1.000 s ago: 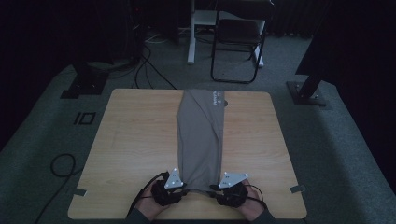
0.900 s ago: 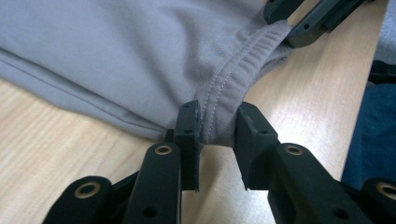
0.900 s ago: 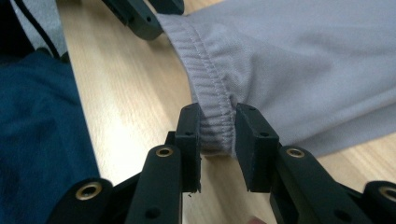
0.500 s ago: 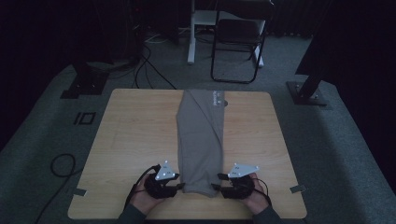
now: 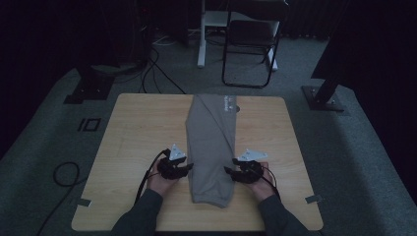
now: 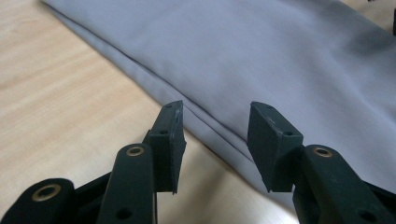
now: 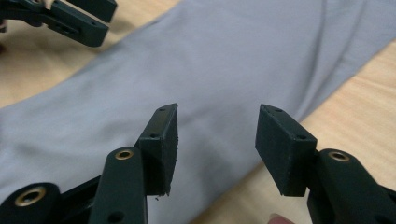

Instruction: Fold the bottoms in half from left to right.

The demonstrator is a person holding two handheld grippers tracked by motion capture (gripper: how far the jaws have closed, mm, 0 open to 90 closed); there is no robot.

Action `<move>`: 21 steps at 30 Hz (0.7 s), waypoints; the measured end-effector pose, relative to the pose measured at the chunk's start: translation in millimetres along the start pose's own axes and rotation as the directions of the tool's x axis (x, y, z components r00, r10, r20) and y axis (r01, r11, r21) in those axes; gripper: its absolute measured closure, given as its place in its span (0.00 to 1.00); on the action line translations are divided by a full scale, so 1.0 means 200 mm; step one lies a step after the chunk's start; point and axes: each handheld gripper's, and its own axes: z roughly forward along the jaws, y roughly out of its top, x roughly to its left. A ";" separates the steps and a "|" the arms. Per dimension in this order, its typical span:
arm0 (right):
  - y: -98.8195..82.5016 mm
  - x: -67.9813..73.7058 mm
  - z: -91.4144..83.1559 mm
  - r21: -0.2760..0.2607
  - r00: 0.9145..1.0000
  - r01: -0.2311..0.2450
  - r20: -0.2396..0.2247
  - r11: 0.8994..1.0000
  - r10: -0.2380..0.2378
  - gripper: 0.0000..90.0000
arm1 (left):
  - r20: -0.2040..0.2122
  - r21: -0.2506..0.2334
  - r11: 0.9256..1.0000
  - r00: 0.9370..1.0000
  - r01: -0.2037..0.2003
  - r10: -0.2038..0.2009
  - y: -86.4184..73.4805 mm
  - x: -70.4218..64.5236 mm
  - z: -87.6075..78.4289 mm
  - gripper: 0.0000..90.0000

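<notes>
Your left gripper (image 5: 189, 167) sits at the left edge of the grey folded garment (image 5: 211, 142), its jaws apart and having just been opening, with nothing pinched between them; the left gripper view shows the cloth's layered edge just beyond the pads (image 6: 170, 140). Your right gripper (image 5: 228, 170) mirrors it at the right edge, jaws likewise parted and empty. The garment lies lengthwise down the middle of the wooden table (image 5: 137, 128).

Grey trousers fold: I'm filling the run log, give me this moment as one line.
item: grey trousers folded lengthwise on table | left gripper: open, at left edge | right gripper: open, at right edge | held: nothing
</notes>
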 end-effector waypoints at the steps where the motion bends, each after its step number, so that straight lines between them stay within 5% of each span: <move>1: 0.01 -0.02 0.03 0.005 1.000 -0.004 0.019 1.000 0.004 0.55 | -0.008 -0.001 1.000 1.000 0.003 -0.003 0.01 0.01 0.01 0.61; 11: 0.15 -0.20 0.23 0.001 0.984 -0.085 0.157 0.996 0.084 0.51 | -0.090 -0.018 0.996 0.992 0.084 -0.085 0.16 0.16 0.18 0.59; 18: 0.26 -0.32 0.35 -0.008 0.963 -0.110 0.245 0.994 0.109 0.52 | -0.152 -0.023 0.984 0.972 0.178 -0.179 0.25 0.29 0.31 0.59; 21: 0.29 -0.36 0.42 0.000 0.961 -0.131 0.246 0.991 0.126 0.52 | -0.155 -0.014 0.981 0.969 0.195 -0.194 0.27 0.31 0.35 0.59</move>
